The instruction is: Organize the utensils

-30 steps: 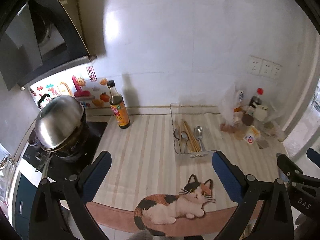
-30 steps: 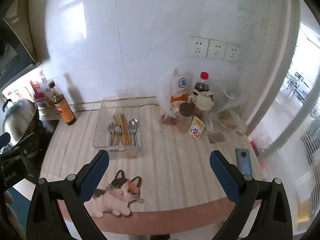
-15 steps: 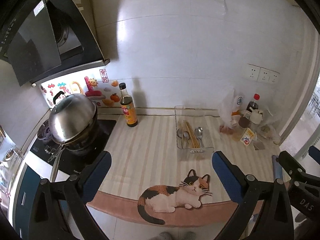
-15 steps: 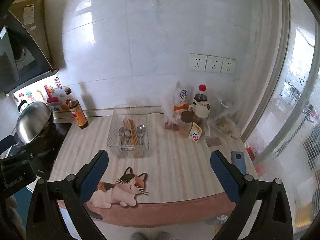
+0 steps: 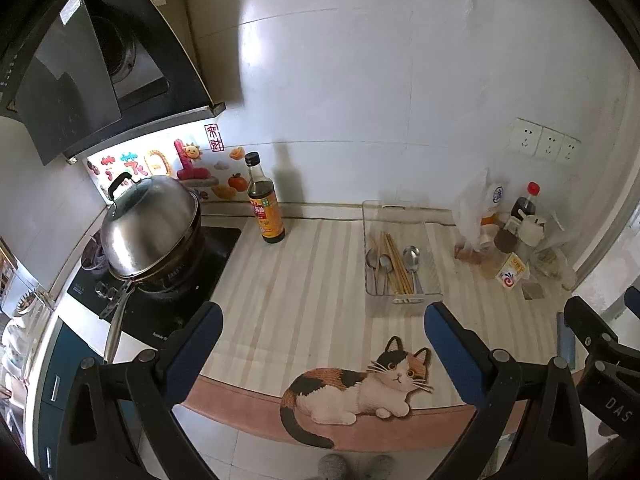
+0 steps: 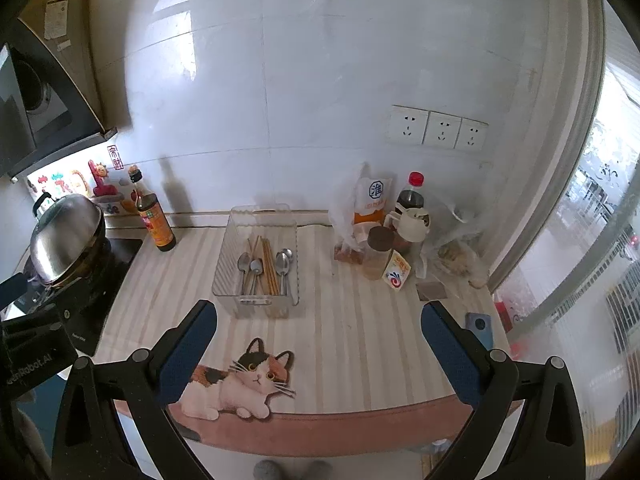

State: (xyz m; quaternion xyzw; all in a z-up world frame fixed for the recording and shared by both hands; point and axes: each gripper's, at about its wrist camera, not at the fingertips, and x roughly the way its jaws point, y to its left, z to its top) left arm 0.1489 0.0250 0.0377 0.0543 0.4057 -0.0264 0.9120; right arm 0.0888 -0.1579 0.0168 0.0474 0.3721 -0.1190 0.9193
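A clear plastic tray (image 5: 400, 300) (image 6: 256, 304) stands on the striped counter mat. In it lie three metal spoons (image 5: 411, 258) (image 6: 282, 262) and wooden chopsticks (image 5: 396, 264) (image 6: 269, 266). My left gripper (image 5: 322, 334) is open and empty, held back from the counter's front edge, well short of the tray. My right gripper (image 6: 318, 330) is open and empty, also back from the front edge, with the tray ahead and to its left.
A soy sauce bottle (image 5: 264, 204) (image 6: 154, 216) stands near the back wall. A lidded steel wok (image 5: 150, 228) sits on the black stove at left. Bags, bottles and a jar (image 6: 378, 252) crowd the back right. A phone (image 6: 478, 326) lies at the right edge.
Both grippers have pulled back and up from the counter, so the tray and the counter look smaller and farther. Both stay open and empty.
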